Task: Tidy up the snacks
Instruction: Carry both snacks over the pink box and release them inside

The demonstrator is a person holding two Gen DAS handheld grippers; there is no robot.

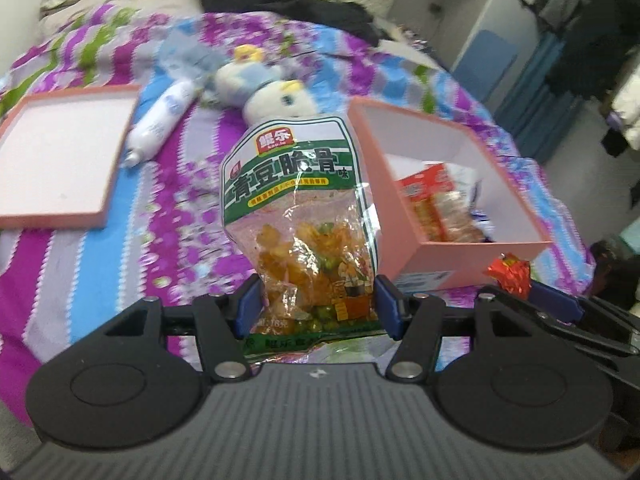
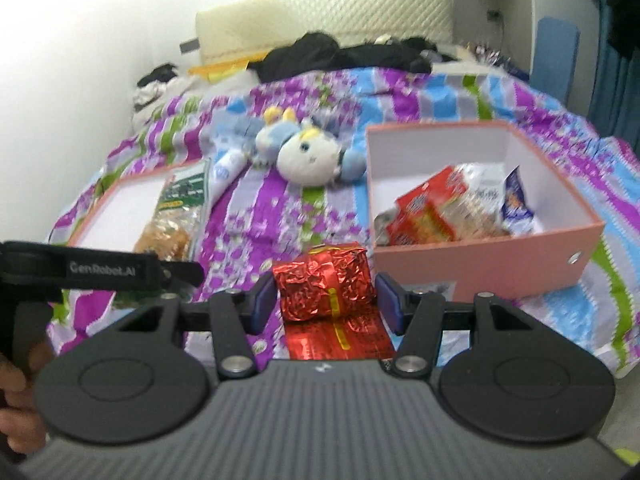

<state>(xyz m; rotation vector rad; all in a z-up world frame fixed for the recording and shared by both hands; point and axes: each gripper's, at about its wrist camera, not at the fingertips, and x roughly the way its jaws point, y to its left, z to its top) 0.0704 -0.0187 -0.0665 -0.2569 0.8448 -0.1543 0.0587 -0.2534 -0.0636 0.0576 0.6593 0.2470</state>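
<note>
A bed (image 2: 304, 216) with a purple, blue and green striped cover (image 1: 192, 208) fills the room. A cream quilted headboard (image 2: 328, 8) stands against the white wall (image 2: 80, 20). Dark clothes (image 2: 340, 54) lie near it. At right stands what may be a white cabinet (image 1: 480, 20).
</note>
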